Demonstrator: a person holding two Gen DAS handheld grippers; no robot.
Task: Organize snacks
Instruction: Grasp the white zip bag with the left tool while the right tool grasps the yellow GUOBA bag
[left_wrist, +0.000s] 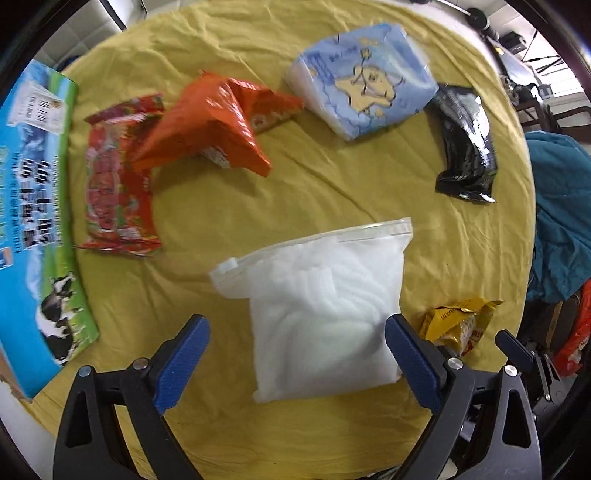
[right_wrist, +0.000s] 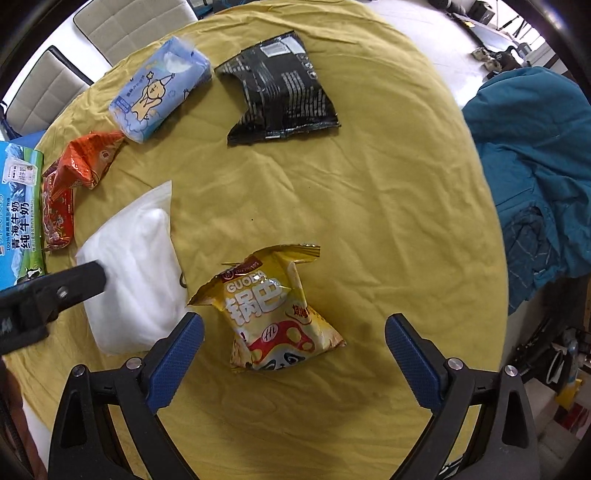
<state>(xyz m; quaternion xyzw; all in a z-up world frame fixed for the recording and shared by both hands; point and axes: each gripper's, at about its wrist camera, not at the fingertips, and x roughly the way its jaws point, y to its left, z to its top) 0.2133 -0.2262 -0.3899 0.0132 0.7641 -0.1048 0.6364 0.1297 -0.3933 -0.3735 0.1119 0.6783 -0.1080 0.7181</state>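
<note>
A white frosted zip bag (left_wrist: 325, 317) lies on the yellow cloth, its lower part between the wide-apart fingers of my open left gripper (left_wrist: 295, 347). The same zip bag (right_wrist: 133, 273) shows in the right wrist view. A yellow snack packet (right_wrist: 273, 310) lies between the spread fingers of my open right gripper (right_wrist: 293, 343), untouched; that yellow packet (left_wrist: 458, 325) sits right of the zip bag. Further back lie an orange packet (left_wrist: 214, 125), a red packet (left_wrist: 114, 184), a black packet (left_wrist: 461, 144) and a blue tissue pack (left_wrist: 362, 81).
A blue and green milk carton box (left_wrist: 33, 206) lies at the table's left edge. A teal garment (right_wrist: 535, 177) hangs over something at the right. White chairs (right_wrist: 122, 26) stand behind the round table (right_wrist: 369, 221).
</note>
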